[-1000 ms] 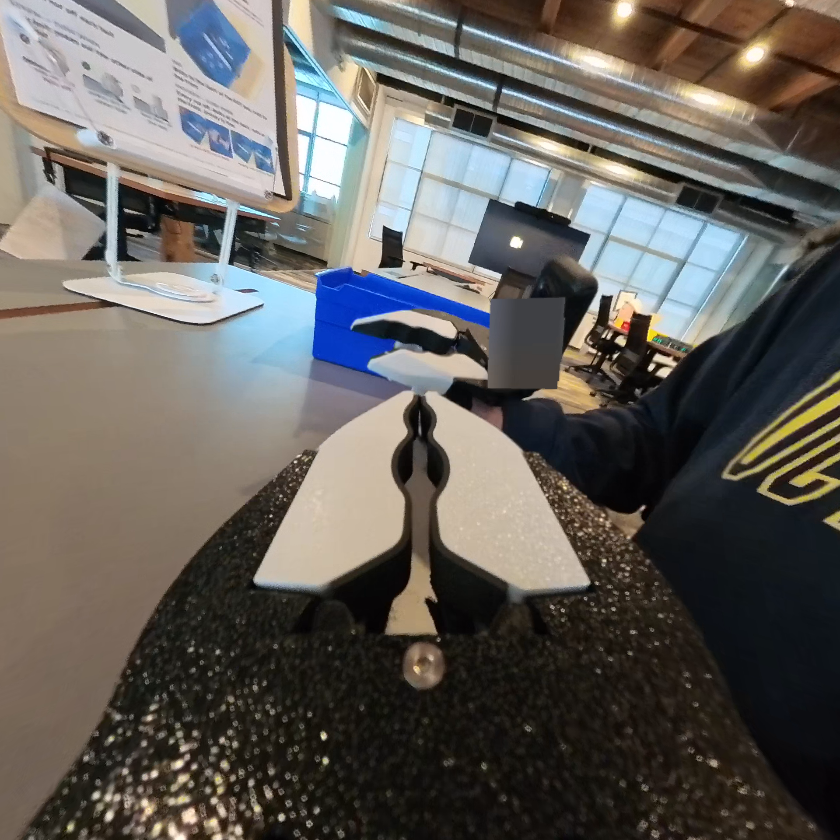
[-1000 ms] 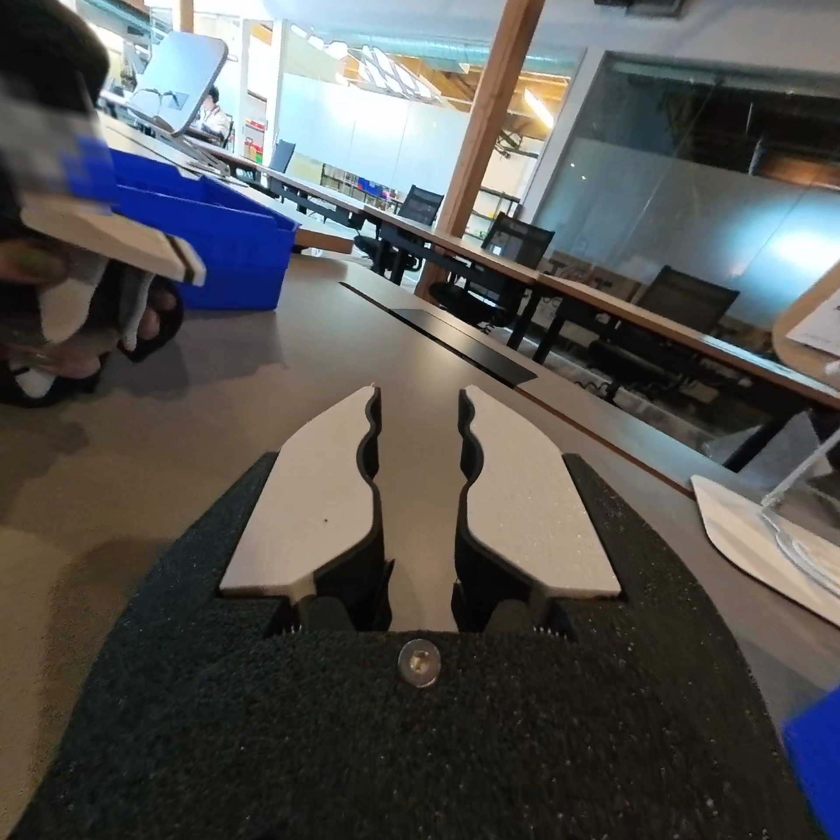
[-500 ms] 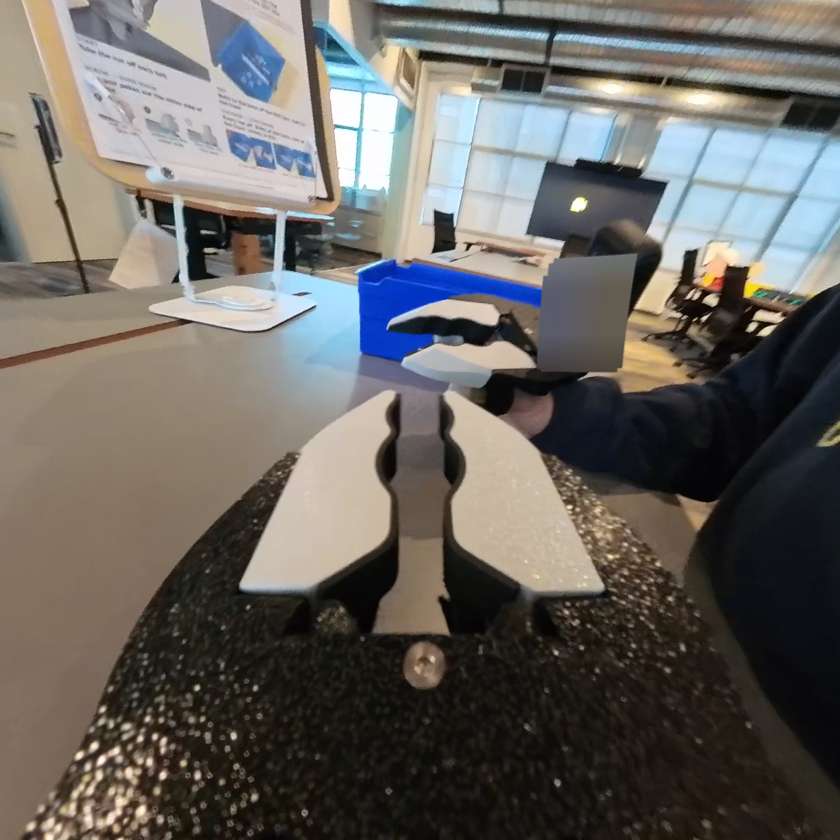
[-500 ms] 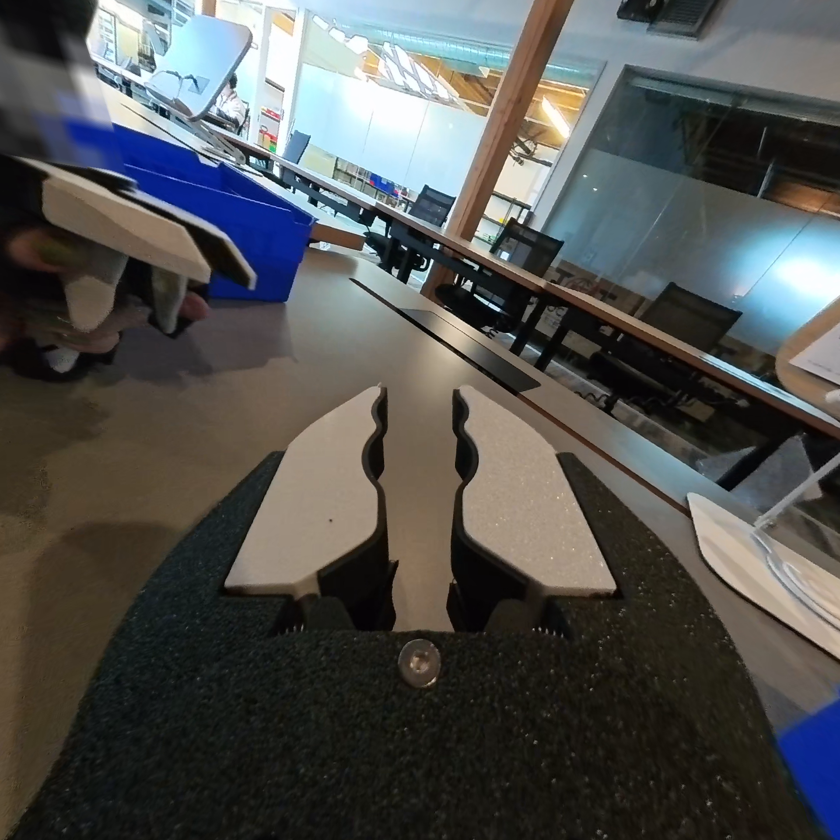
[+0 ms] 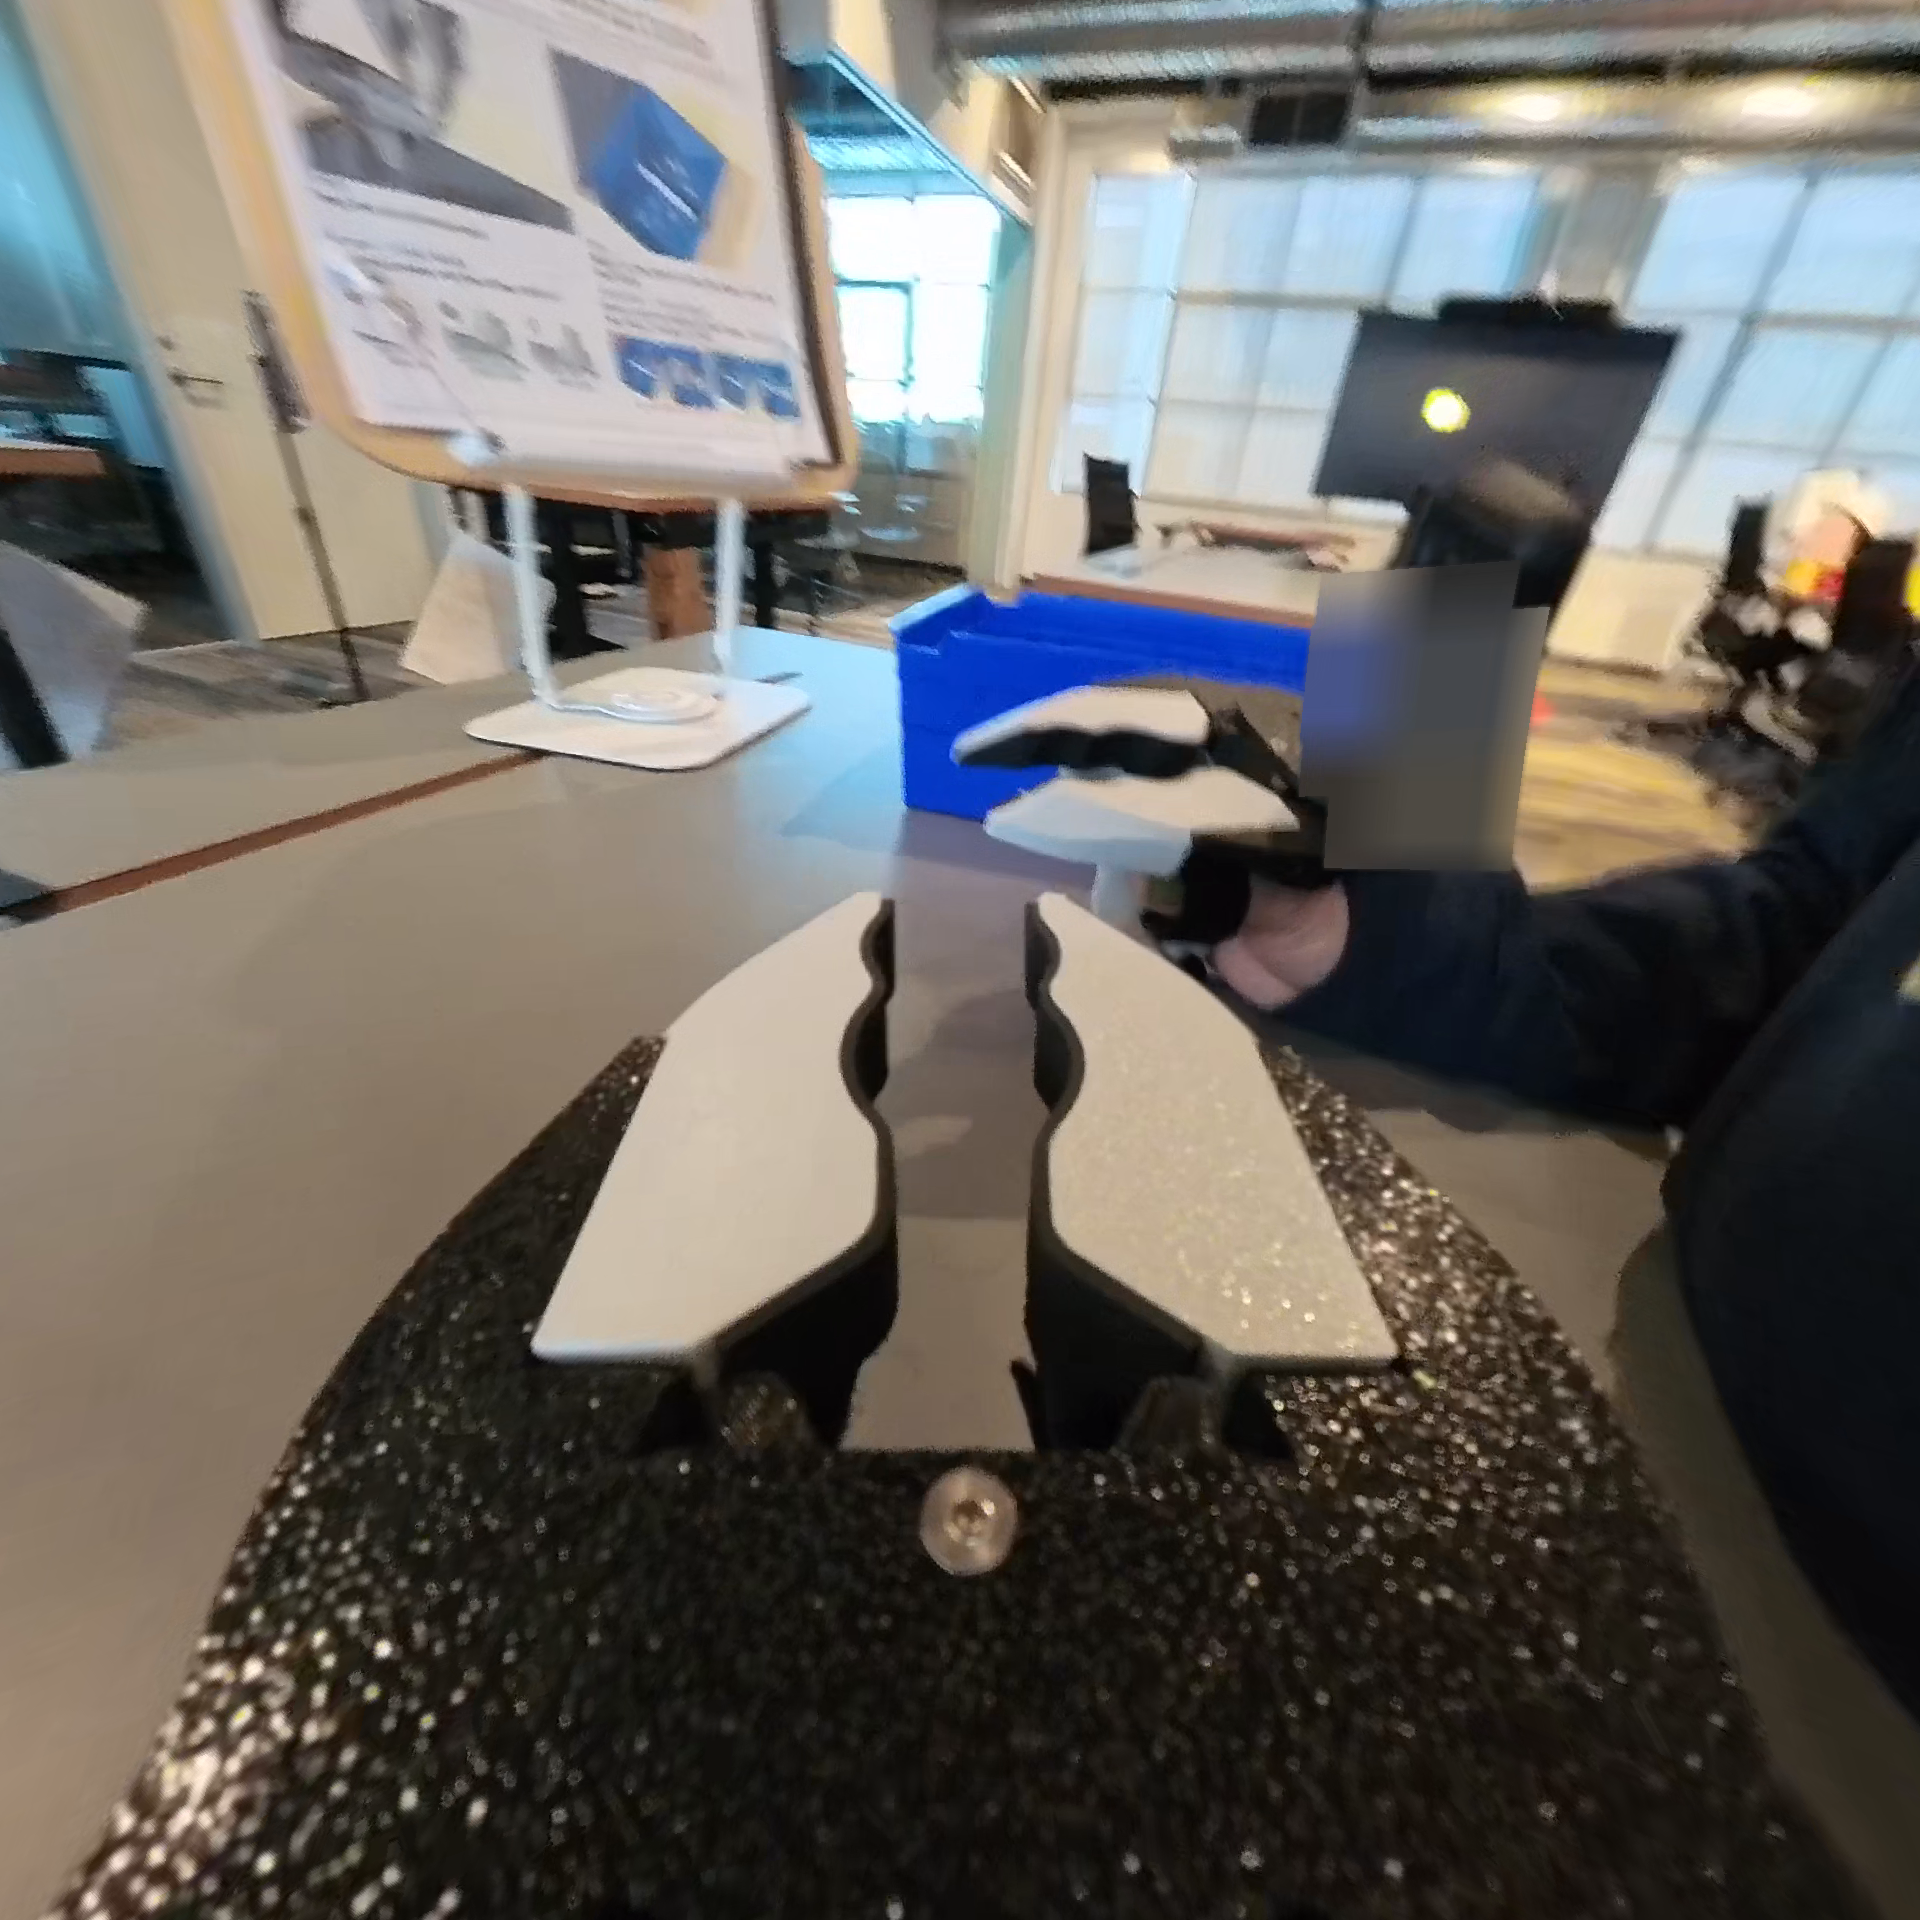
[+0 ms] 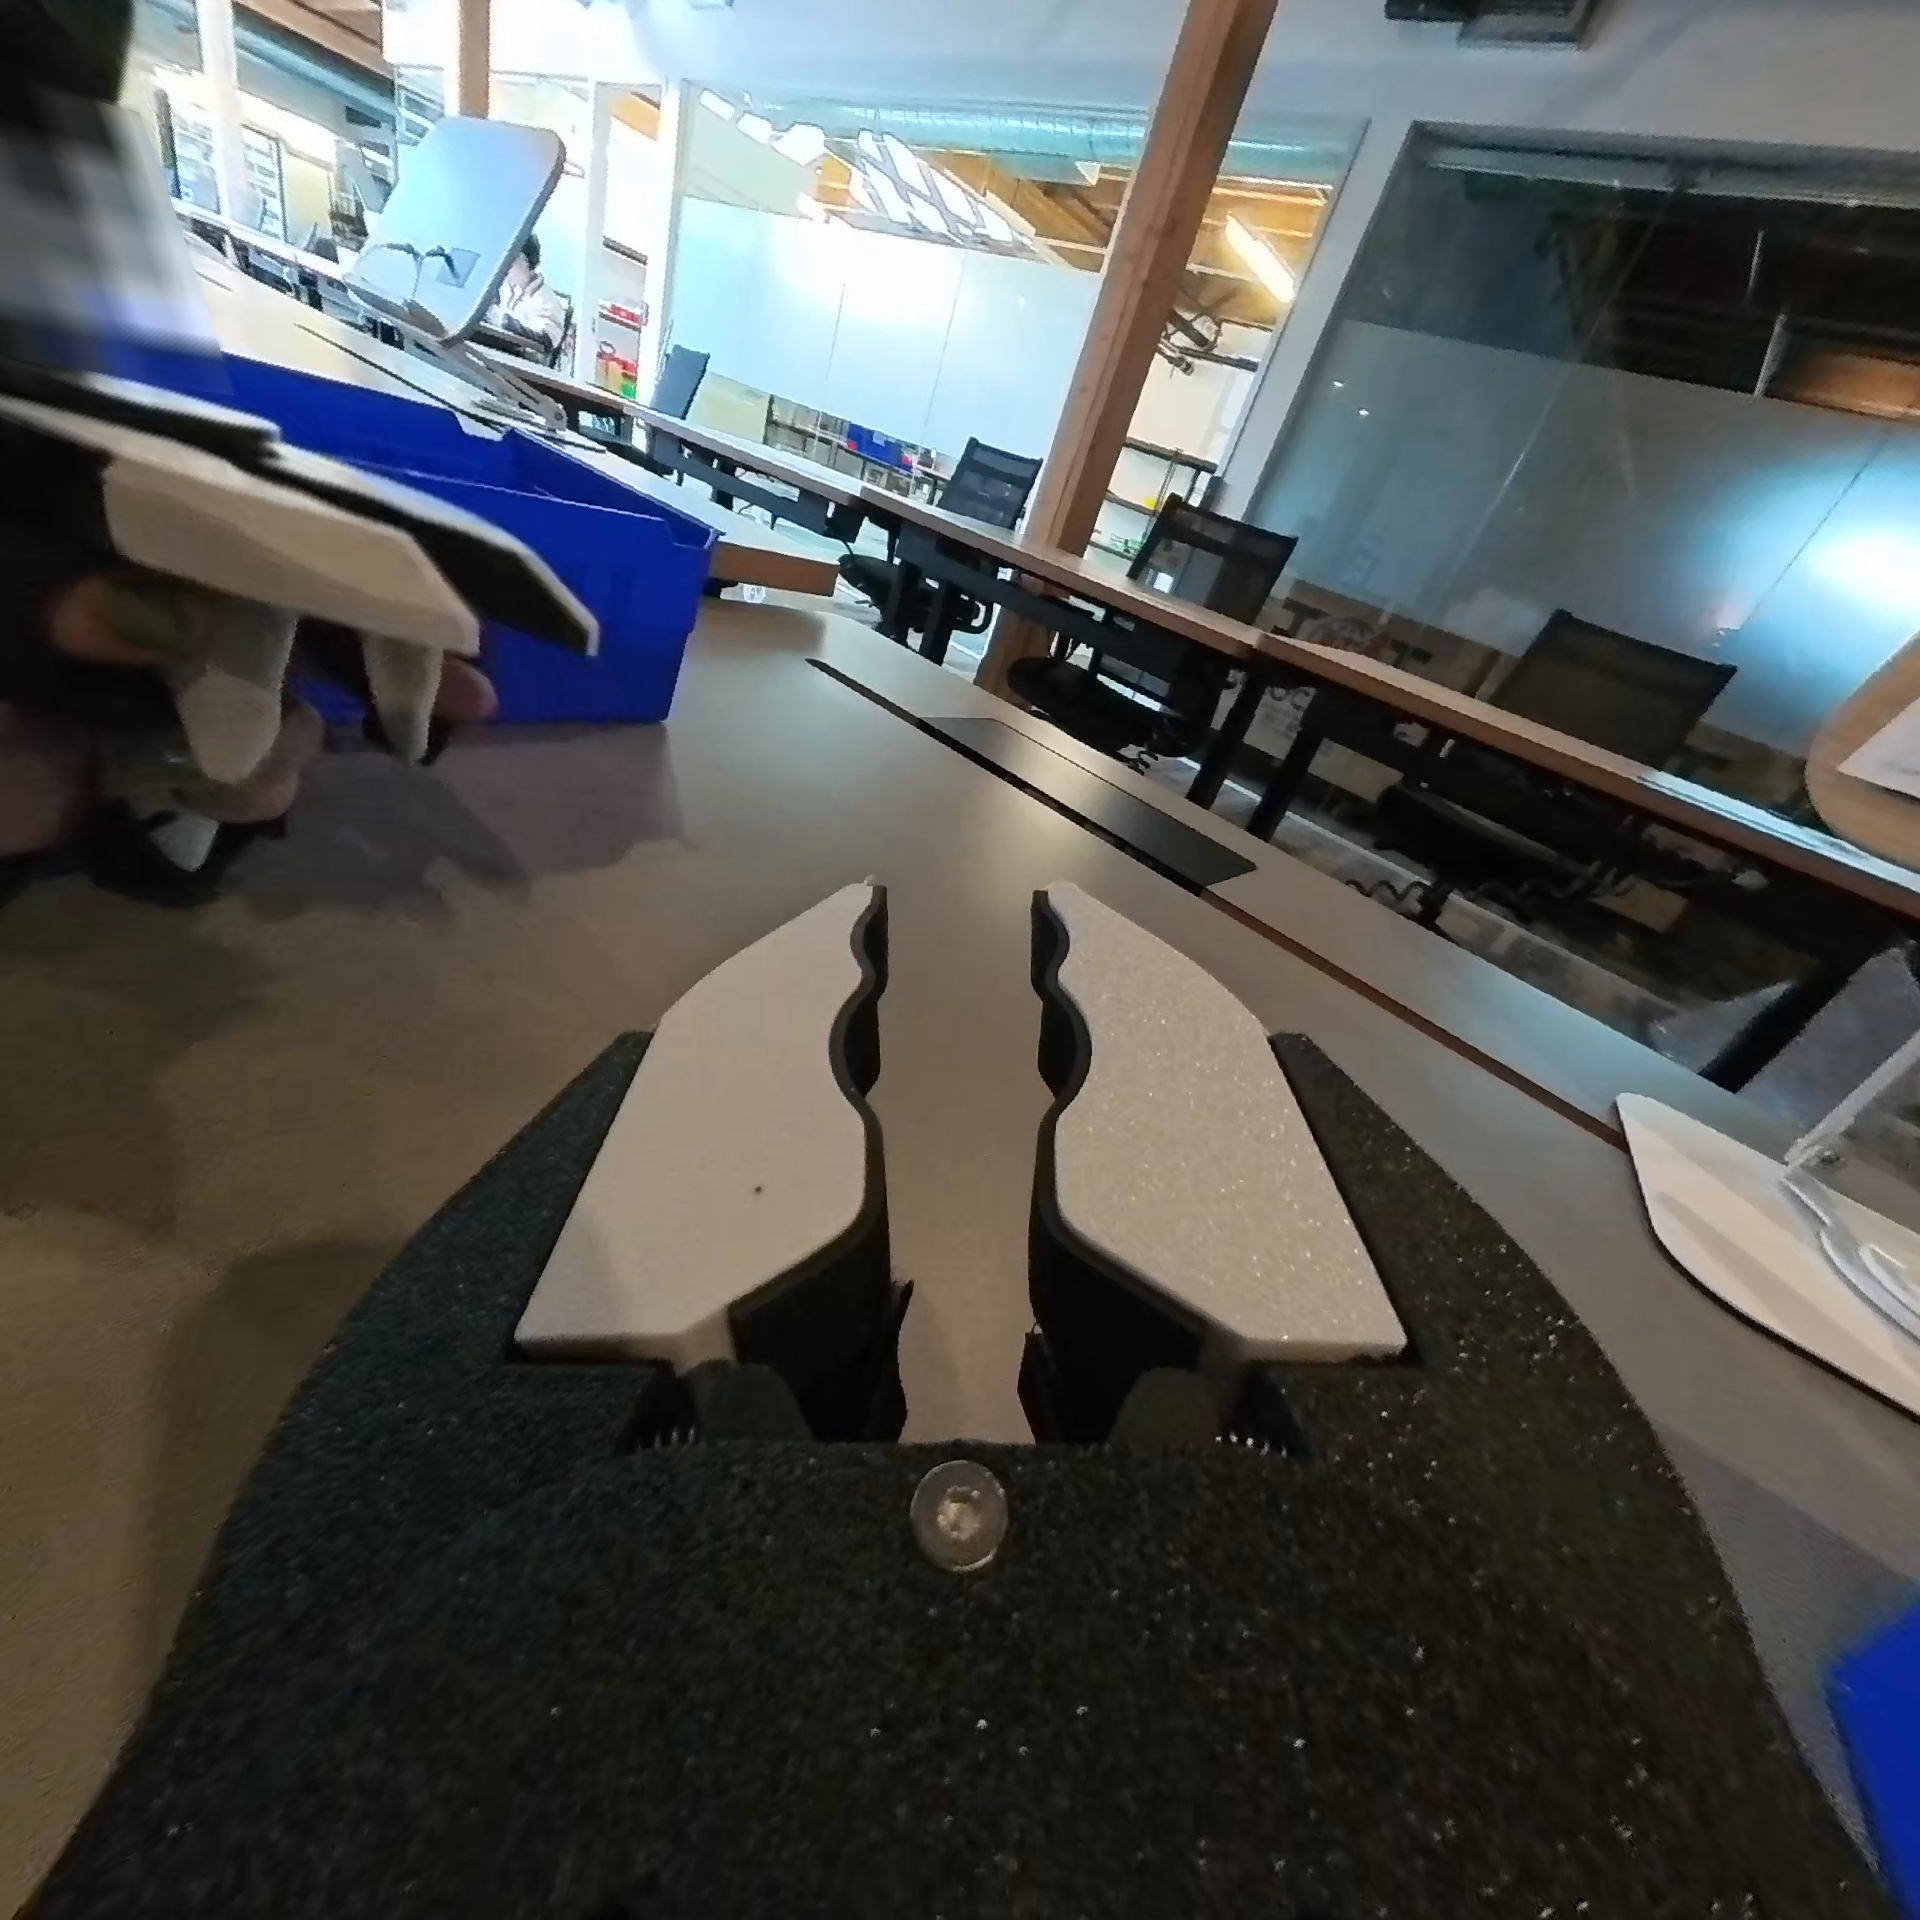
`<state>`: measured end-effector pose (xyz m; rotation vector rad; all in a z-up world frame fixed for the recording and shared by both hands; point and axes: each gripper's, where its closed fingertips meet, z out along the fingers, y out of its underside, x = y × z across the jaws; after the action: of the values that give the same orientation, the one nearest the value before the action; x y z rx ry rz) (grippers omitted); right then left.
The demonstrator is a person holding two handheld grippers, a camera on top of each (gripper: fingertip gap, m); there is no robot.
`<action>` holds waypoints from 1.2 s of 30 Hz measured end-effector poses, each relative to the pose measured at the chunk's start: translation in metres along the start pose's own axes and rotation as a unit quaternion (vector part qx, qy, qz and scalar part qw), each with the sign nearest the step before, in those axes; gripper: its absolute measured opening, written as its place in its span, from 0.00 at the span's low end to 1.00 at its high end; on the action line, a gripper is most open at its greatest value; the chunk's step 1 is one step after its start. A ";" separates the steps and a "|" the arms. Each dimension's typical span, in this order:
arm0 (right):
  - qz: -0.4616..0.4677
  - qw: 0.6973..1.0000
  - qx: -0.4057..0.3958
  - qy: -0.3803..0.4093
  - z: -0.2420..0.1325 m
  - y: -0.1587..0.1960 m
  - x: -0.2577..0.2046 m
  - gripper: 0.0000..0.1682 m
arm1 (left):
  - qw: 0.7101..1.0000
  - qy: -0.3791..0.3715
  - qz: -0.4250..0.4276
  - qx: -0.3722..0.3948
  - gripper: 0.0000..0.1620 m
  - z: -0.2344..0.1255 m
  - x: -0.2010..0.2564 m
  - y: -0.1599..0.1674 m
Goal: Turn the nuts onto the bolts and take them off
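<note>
No nut or bolt shows in either view. My left gripper [image 5: 956,914] is open and empty, held low over the grey table [image 5: 364,1039]. My right gripper [image 6: 956,904] is open and empty over the same table [image 6: 312,1039]. In the left wrist view the right gripper [image 5: 982,784] is just ahead to the right, turned on its side, held by a hand [image 5: 1288,945]. In the right wrist view the left gripper [image 6: 530,639] is at the upper left, also on its side.
A blue bin [image 5: 1039,665] stands on the table behind the right gripper; it also shows in the right wrist view [image 6: 603,582]. An instruction board on a white stand [image 5: 644,717] stands at the far left. A dark sleeve [image 5: 1558,987] fills the right. A table slot [image 6: 1091,790] runs ahead. There is about 10 cm between the tips of the two grippers.
My left gripper has opened from shut, and its view has swung towards the board. My right gripper stays open, slightly narrower. The two grippers have come closer together.
</note>
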<state>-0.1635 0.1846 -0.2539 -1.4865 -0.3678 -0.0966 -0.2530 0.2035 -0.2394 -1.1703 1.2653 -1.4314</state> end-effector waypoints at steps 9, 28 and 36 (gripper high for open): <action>0.034 0.999 -0.003 -0.011 -0.002 0.000 0.000 0.13 | 0.992 -0.088 -0.024 0.085 0.10 -0.066 -0.003 -0.096; 0.041 0.999 -0.009 -0.019 0.000 0.001 -0.001 0.13 | 0.883 -0.420 -0.074 -0.197 0.01 -0.264 -0.119 -0.056; 0.050 0.999 -0.007 -0.022 -0.001 0.001 -0.001 0.13 | 0.816 -0.331 -0.185 -0.437 0.19 -0.256 -0.197 0.000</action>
<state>-0.1642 0.1840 -0.2548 -1.5199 -0.3286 0.0121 -0.4697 0.4410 -0.2694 -2.3836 1.2074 -0.4781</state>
